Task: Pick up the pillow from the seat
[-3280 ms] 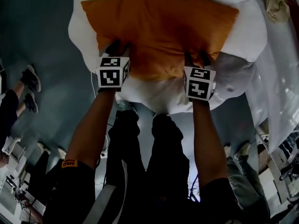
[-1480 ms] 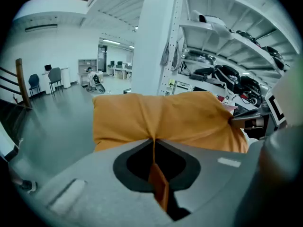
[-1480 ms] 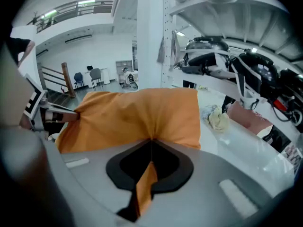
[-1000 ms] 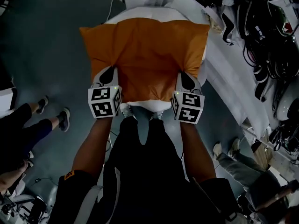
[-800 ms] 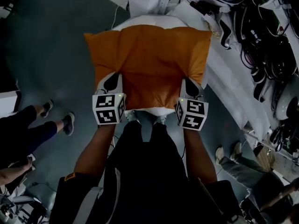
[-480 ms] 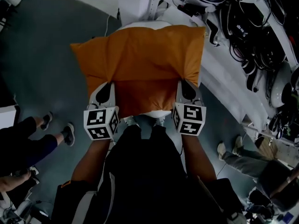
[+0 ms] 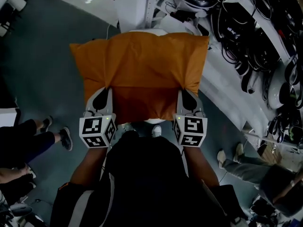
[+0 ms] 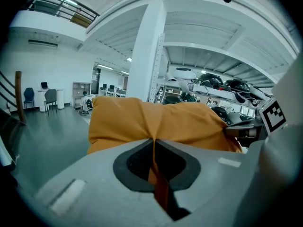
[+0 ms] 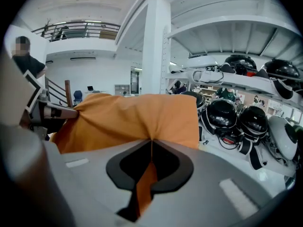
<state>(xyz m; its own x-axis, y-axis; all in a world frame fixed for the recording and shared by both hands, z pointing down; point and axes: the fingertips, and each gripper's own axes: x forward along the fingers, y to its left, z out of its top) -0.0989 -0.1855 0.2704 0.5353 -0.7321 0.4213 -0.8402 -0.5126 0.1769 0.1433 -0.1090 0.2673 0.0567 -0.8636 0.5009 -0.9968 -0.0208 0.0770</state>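
Observation:
An orange pillow (image 7: 139,70) hangs in the air in front of me, held by its near edge at both corners. My left gripper (image 7: 105,90) is shut on the pillow's near left corner, and orange fabric (image 8: 154,148) is pinched between its jaws in the left gripper view. My right gripper (image 7: 182,91) is shut on the near right corner, with fabric (image 9: 150,148) caught between its jaws. The pillow (image 9: 137,117) fills the middle of the right gripper view. No seat shows in any view.
A white column (image 7: 132,6) stands ahead past the pillow. White shelves (image 7: 236,79) loaded with dark helmets (image 9: 236,119) and cables run along my right. People's legs and shoes (image 7: 61,138) are at the left on the grey floor, and another person's legs (image 7: 241,167) at the lower right.
Over the last second the shelving and column have slid through the head view as I turn with the pillow. Both grippers keep their hold and have drawn slightly nearer my body.

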